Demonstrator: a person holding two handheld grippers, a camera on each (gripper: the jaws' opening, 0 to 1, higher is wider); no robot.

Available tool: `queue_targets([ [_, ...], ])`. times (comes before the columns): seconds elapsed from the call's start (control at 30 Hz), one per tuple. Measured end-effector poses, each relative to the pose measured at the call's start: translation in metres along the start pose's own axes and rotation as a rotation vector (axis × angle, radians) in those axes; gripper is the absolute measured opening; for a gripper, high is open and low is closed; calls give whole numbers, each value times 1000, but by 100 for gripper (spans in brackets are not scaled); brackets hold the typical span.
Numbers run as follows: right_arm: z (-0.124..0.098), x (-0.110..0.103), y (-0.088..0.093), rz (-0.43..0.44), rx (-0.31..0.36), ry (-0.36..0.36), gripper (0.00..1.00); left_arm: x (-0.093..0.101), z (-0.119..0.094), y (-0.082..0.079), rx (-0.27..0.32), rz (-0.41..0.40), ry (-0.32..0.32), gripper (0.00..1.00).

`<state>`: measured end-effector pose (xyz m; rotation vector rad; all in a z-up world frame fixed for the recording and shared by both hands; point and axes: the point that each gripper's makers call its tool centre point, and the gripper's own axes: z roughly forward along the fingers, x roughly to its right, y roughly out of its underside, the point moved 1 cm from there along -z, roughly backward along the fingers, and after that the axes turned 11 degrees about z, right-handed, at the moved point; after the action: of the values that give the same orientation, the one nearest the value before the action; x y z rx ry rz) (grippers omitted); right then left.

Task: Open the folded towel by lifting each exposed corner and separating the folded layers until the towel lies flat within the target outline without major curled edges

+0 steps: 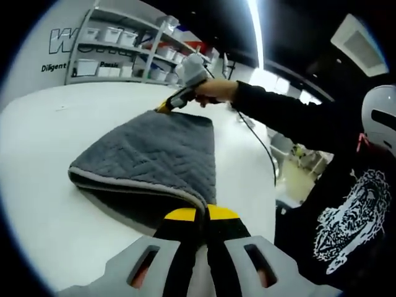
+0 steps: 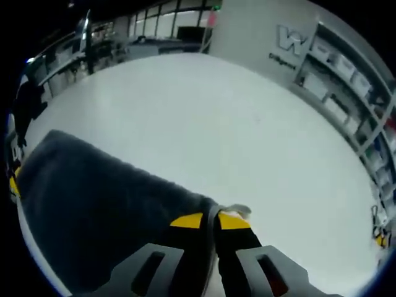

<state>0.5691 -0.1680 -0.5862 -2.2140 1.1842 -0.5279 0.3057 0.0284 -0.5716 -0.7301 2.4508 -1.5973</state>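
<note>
Folded grey towel (image 1: 154,154) on white table (image 1: 43,185), each gripper, left (image 1: 201,213) and right (image 2: 211,219), clamped on a corner. Risk: uneven lifting drags both layers together, leaving edges curled.

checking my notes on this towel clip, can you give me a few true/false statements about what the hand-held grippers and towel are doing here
1. The left hand-held gripper is shut on a corner of the grey towel. True.
2. The towel already lies flat in one layer. False: folded layers show at its near edge, with a pale trim along the upper layer.
3. The right hand-held gripper is shut on a towel corner with a small label beside it. True.
4. The towel rests on a dark wooden table. False: the table is white.
5. Shelves with bins stand behind the table. True.
6. Both hand-held grippers hold the same corner. False: they grip corners at opposite ends.
</note>
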Motion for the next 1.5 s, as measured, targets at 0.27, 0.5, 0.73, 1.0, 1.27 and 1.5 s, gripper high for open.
queue_targets([
  [0.27,10,-3,-11,-30,-12,-2,3,11,7,1,5,23,7,1],
  [0.5,16,-6,-20,-48,-17,-4,3,13,9,-1,11,42,9,1],
  [0.73,17,-7,-22,-63,-18,-1,4,15,10,-2,16,41,9,1],
  [1.0,20,-11,-28,-78,-19,-7,4,19,13,-3,20,47,11,1],
  [1.27,26,-18,-38,-102,-17,-32,4,27,19,-4,25,58,20,1],
  [1.5,32,-22,-43,-99,-27,-52,5,32,22,-6,30,66,29,1],
])
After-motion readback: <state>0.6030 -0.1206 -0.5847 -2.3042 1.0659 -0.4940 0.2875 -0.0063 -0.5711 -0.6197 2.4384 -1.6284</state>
